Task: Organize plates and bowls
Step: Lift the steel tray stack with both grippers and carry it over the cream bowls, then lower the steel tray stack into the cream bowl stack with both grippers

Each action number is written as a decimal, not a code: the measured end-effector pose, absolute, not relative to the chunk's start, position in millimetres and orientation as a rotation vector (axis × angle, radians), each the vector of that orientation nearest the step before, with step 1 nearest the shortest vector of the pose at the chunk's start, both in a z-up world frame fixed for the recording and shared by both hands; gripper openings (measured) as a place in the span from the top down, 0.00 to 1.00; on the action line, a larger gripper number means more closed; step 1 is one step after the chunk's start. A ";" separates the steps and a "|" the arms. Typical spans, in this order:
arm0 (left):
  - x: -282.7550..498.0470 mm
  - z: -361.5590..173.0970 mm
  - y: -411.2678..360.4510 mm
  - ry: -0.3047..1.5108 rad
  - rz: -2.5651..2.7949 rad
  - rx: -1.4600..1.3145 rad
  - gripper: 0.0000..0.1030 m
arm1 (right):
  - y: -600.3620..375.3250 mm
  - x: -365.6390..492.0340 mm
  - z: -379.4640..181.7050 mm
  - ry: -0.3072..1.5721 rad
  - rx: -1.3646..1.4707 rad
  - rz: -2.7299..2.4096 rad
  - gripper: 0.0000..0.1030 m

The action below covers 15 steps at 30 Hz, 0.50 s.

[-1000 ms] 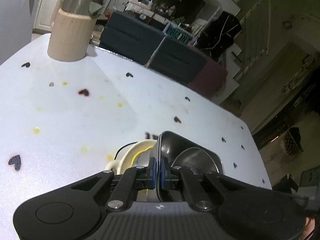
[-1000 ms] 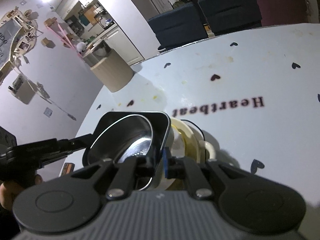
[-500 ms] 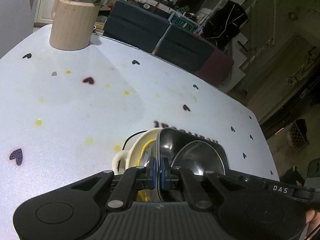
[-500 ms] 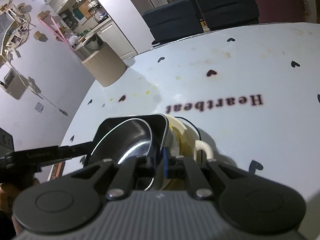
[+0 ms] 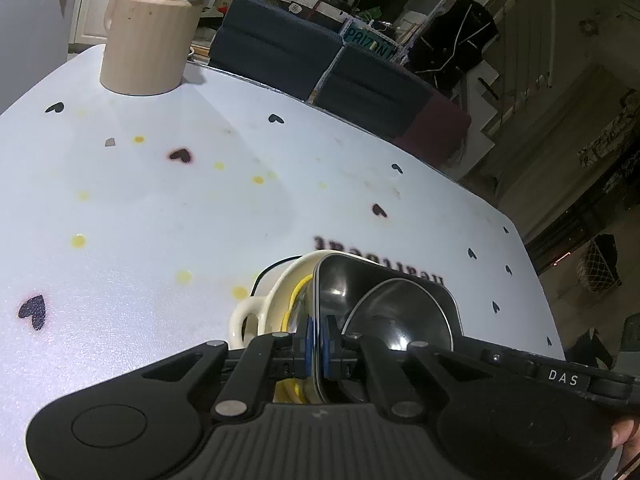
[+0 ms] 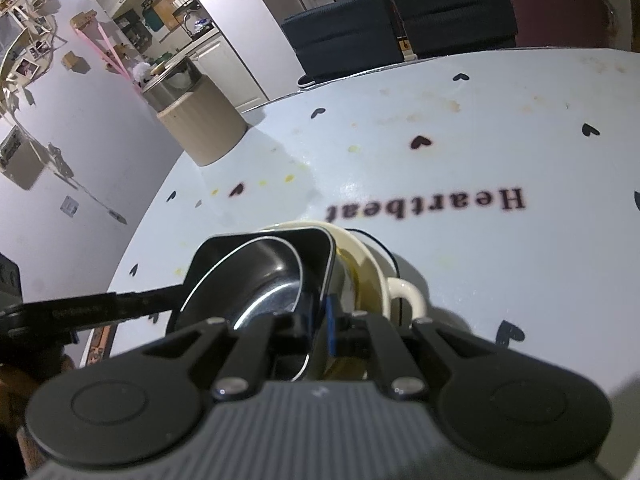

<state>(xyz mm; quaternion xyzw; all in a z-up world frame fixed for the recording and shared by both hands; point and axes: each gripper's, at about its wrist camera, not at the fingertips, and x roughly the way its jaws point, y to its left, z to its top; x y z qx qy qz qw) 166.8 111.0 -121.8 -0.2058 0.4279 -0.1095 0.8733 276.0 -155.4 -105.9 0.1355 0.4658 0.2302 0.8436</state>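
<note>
White tablecloth (image 5: pixel 160 208) with hearts spreads ahead; both the left gripper (image 5: pixel 316 346) and right gripper (image 6: pixel 320 326) pinch opposite rims of the steel tray (image 5: pixel 344 280), which stands tilted directly between them inside the cream bowl (image 5: pixel 280 288).

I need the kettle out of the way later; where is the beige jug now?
The beige jug stands at the table's far left corner in the left wrist view, well beyond the held metal tray.

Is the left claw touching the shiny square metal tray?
Touching. In the left wrist view, the left claw has its blue pads pressed on both sides of the square stainless-steel tray's rim, with no gap.
</note>
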 end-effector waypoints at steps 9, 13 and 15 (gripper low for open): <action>168.8 -124.4 111.2 0.909 -0.226 -0.435 0.94 | -149.2 277.3 -110.1 1.005 0.243 0.470 0.92; 169.9 -125.0 111.4 0.913 -0.226 -0.431 0.93 | -151.3 278.3 -110.5 1.009 0.252 0.472 0.92; 170.4 -124.9 111.0 0.915 -0.225 -0.428 0.92 | -151.6 278.4 -110.7 1.010 0.250 0.472 0.92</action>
